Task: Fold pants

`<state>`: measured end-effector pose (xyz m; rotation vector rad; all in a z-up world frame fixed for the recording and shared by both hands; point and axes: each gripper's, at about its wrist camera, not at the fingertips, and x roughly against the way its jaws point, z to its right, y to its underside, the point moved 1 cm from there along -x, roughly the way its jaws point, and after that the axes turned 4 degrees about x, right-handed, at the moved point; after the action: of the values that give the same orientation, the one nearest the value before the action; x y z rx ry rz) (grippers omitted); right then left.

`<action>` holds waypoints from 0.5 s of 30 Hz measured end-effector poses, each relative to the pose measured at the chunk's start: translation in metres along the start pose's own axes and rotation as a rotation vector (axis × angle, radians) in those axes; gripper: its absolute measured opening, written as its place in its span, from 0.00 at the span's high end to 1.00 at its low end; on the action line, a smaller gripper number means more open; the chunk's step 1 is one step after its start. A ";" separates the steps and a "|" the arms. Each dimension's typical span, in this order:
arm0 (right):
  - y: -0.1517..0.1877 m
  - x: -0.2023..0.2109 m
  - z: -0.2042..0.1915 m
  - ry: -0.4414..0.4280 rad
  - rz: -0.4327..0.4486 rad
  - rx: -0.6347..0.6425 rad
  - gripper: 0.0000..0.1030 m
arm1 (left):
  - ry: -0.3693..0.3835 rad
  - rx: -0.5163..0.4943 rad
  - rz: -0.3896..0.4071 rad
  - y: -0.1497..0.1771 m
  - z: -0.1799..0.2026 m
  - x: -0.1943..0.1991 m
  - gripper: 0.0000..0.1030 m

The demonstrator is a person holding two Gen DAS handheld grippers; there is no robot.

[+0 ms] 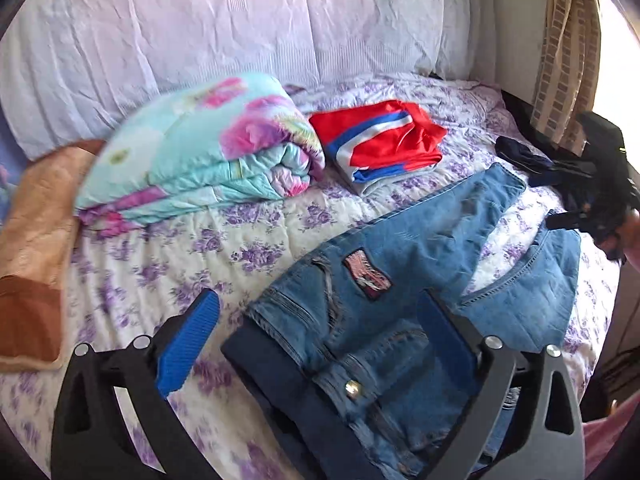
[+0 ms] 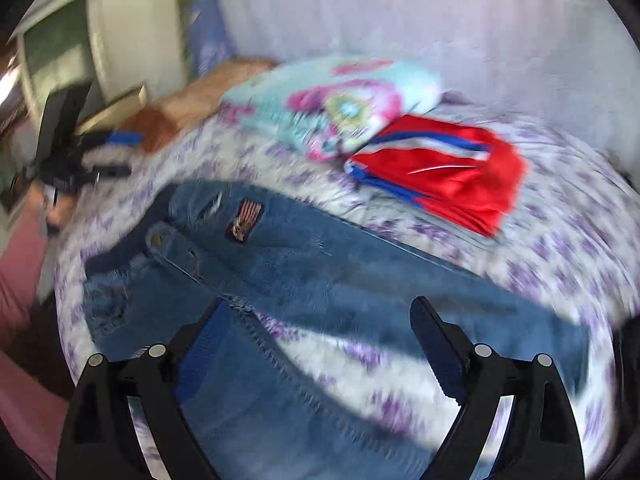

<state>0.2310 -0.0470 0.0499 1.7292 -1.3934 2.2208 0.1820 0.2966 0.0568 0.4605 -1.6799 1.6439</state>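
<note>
Jeans (image 1: 400,280): spread flat on bed (image 1: 180,264) | left claw (image 1: 316,340): jaws wide, over waistband, gripping nothing | right claw (image 2: 320,344): jaws wide, above legs near crotch | red garment (image 1: 380,140), quilt (image 1: 200,148): beyond.

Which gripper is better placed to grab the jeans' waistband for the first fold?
Left, probably. The left gripper hangs open right over the waistband of the jeans. The right gripper is open over the legs.
</note>
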 end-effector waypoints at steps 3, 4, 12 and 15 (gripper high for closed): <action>-0.024 -0.045 0.019 -0.080 -0.062 0.061 0.11 | 0.050 -0.034 -0.053 -0.008 -0.025 -0.032 0.06; -0.032 -0.059 0.025 -0.109 -0.081 0.072 0.11 | 0.074 -0.037 -0.073 -0.011 -0.033 -0.040 0.06; -0.064 -0.163 0.064 -0.231 -0.203 0.190 0.15 | 0.305 -0.051 -0.266 -0.024 -0.067 -0.110 0.06; -0.069 -0.186 0.066 -0.314 -0.246 0.225 0.16 | 0.384 -0.040 -0.342 -0.023 -0.072 -0.129 0.06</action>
<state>0.3893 0.0444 -0.0518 2.2636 -0.9259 2.1086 0.3026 0.3333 -0.0238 0.3612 -1.2682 1.3451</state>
